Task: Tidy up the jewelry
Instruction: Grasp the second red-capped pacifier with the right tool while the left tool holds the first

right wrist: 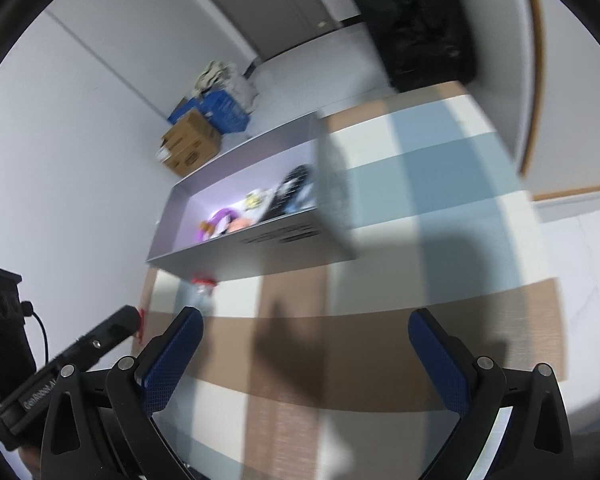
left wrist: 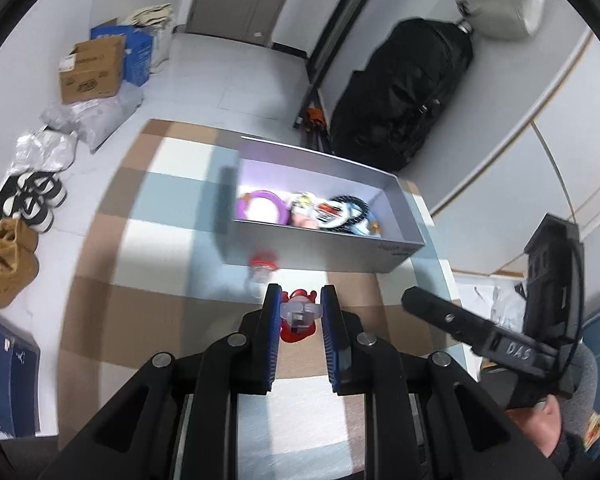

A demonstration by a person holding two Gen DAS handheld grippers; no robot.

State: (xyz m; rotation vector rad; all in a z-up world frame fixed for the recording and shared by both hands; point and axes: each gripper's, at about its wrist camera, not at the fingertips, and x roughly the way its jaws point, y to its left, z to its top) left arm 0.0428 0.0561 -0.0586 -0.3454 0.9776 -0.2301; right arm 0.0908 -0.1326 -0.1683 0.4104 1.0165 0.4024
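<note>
My left gripper is shut on a red and clear plastic jewelry piece, held above the checked mat just in front of a grey open box. The box holds a purple ring-shaped piece, a black and white bangle and other trinkets. Another small red and clear piece lies on the mat against the box's front wall. My right gripper is open and empty above the mat, to the right of the box; the left gripper's body shows at its lower left.
The checked brown, blue and white mat covers the table. Cardboard and blue boxes, bags and shoes lie on the floor at the left. A black suitcase stands behind the table. The right gripper's body is at right.
</note>
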